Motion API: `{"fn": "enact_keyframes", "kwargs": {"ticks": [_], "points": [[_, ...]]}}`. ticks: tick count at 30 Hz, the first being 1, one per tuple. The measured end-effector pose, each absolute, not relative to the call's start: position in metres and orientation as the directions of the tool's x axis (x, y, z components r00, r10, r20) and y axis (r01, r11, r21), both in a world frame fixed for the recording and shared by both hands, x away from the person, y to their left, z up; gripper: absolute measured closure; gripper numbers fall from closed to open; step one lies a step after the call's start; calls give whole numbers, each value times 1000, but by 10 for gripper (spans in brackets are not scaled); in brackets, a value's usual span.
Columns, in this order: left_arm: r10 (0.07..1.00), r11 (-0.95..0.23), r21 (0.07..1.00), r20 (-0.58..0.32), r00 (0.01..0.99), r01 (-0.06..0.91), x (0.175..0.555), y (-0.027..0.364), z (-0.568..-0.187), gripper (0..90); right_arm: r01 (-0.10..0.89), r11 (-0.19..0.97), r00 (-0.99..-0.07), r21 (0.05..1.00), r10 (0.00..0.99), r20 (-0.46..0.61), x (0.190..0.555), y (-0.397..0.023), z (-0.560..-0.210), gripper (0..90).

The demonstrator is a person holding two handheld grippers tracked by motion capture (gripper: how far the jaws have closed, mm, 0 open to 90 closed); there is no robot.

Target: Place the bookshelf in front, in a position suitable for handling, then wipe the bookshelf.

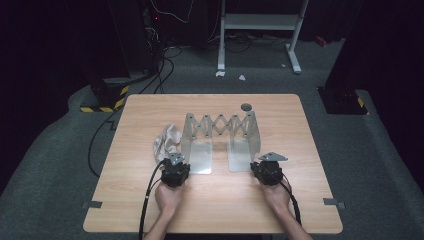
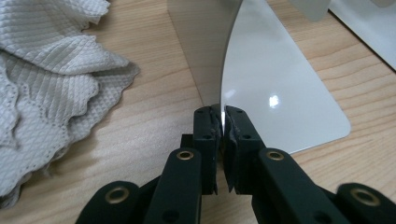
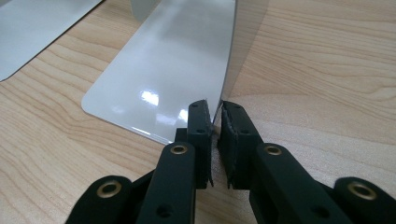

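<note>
At the tabletop (image 1: pixel 150 210) centre, the left gripper (image 2: pixel 222 122) is clamped on the left end plate of the bookend rack (image 1: pixel 220 127), the right gripper (image 3: pixel 215 116) on its right plate.

This looks like a lab or recording studio set up for filmed handling work, not a home. A single bare wooden worktop (image 1: pixel 150 210) stands alone on grey carpet (image 1: pixel 60 170), lit from above while the surroundings fall into darkness behind black drapes (image 1: pixel 60 40). Far left, a dark equipment stand (image 1: pixel 107 97) carries yellow-and-black hazard tape, with a small red indicator light and loose cables (image 1: pixel 165 70) trailing across the floor. Far centre stands a white metal frame (image 1: pixel 260 30). Grey tape tabs (image 1: pixel 92 204) mark the worktop's near corners.
</note>
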State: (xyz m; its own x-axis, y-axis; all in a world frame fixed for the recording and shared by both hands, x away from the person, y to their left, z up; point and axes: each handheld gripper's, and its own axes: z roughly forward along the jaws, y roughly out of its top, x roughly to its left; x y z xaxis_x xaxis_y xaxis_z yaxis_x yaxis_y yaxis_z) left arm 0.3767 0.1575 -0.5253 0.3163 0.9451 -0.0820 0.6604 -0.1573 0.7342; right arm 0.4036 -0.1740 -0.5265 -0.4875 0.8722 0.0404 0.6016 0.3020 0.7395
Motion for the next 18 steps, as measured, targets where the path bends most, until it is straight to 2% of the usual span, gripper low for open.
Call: {"fn": "enact_keyframes", "kwargs": {"ticks": [18], "points": [[943, -140, 738, -103, 315, 660, 378, 161, -526, 839, 590, 311, -495, 745, 868, 30, 402, -174, -527, 812]]}}
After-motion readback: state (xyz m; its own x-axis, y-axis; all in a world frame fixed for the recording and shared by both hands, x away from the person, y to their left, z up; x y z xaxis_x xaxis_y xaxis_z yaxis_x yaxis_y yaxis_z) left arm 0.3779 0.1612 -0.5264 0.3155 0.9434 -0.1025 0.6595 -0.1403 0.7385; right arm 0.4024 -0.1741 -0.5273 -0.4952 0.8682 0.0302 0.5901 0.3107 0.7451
